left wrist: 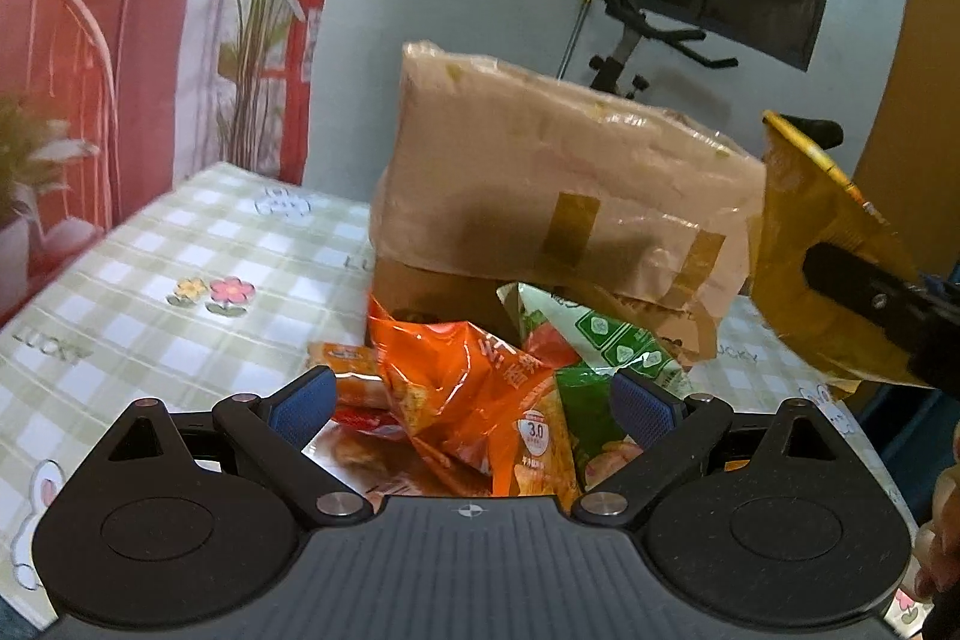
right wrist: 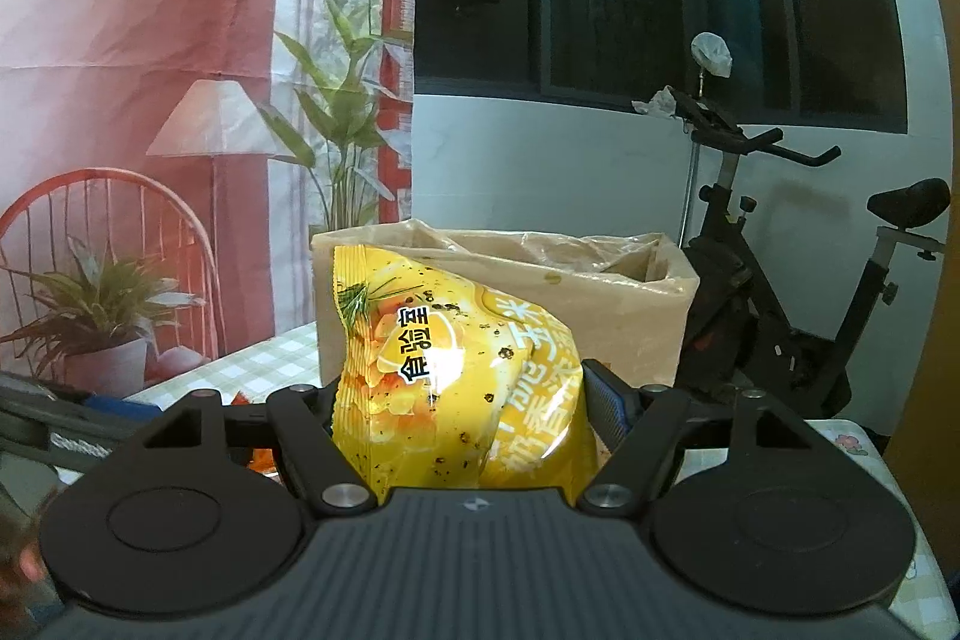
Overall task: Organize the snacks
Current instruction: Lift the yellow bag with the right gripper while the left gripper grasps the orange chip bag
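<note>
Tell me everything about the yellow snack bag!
The yellow snack bag is shiny, puffy plastic with black writing, dark specks and a picture of food. It is held in the air, clamped between the right gripper pads, in front of the open cardboard box. From the left camera its crimped top edge shows.

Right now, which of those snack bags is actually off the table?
The yellow bag, held up in the right gripper's jaws before the cardboard box. The orange bag and green bag lie heaped on the table.
</note>
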Motion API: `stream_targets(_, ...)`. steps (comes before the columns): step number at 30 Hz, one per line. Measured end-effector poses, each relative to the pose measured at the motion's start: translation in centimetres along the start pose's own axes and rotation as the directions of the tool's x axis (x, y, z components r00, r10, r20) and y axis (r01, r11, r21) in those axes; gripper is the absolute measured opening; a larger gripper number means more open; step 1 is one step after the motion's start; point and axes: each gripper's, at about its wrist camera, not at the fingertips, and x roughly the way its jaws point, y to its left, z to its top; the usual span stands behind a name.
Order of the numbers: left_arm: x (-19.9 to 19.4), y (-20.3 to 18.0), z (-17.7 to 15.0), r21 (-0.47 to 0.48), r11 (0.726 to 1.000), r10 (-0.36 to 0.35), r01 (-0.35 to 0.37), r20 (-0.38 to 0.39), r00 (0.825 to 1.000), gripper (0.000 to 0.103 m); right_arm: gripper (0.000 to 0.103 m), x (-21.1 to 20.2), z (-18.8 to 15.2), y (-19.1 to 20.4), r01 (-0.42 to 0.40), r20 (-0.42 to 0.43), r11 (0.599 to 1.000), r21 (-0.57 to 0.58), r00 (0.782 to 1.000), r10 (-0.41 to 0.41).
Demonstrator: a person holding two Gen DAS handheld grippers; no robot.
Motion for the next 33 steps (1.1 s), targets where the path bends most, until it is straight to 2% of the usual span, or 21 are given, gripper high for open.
stream_targets(7,3.5,1.1,-1.0,-0.088,0.996,0.003,-0.011,-0.091,0.996,0.099,0.074,1.1,0.0,-0.8,0.003,-0.006,1.0,0.009,1.0,-0.003)
stream_targets(12,5.2,1.5,-1.2,-0.114,0.993,-0.01,-0.003,-0.12,0.993,0.098,0.074,1.8,-0.2,-1.1,0.0,-0.022,1.0,0.015,1.0,0.0)
stream_targets(13,5.3,1.5,-1.2,-0.114,0.993,-0.022,0.008,-0.125,0.992,0.091,0.074,1.9,-0.2,-1.3,0.001,-0.026,1.0,0.02,1.0,0.0)
stream_targets(14,5.4,1.6,-1.2,-0.113,0.993,-0.048,0.034,-0.124,0.991,0.074,0.074,2.0,-0.1,-1.3,0.003,-0.028,1.0,0.025,1.0,-0.002)
stream_targets(15,5.4,1.7,-1.0,-0.108,0.992,-0.076,0.062,-0.128,0.989,0.073,0.074,2.1,-0.1,-1.5,0.006,-0.031,1.0,0.029,0.999,-0.005)
stream_targets(17,5.1,1.9,-0.9,-0.103,0.993,-0.075,0.062,-0.133,0.988,0.07,0.074,2.3,-0.1,-1.8,0.012,-0.039,0.999,0.041,0.999,-0.011)
stream_targets(22,2.8,3.0,0.2,-0.068,0.996,-0.059,0.051,-0.114,0.992,0.067,0.074,2.4,-0.3,-2.3,0.028,-0.063,0.998,0.065,0.998,-0.024)
stream_targets(29,-0.7,3.8,3.2,-0.029,0.998,-0.048,0.048,-0.007,0.999,0.067,0.074,2.2,0.5,-3.0,0.048,-0.059,0.995,0.084,0.997,-0.044)
stream_targets(33,-2.0,3.5,6.2,0.023,0.998,-0.056,0.055,0.044,0.997,0.067,0.074,2.1,1.7,-3.1,0.036,-0.04,0.994,0.1,0.999,-0.032)
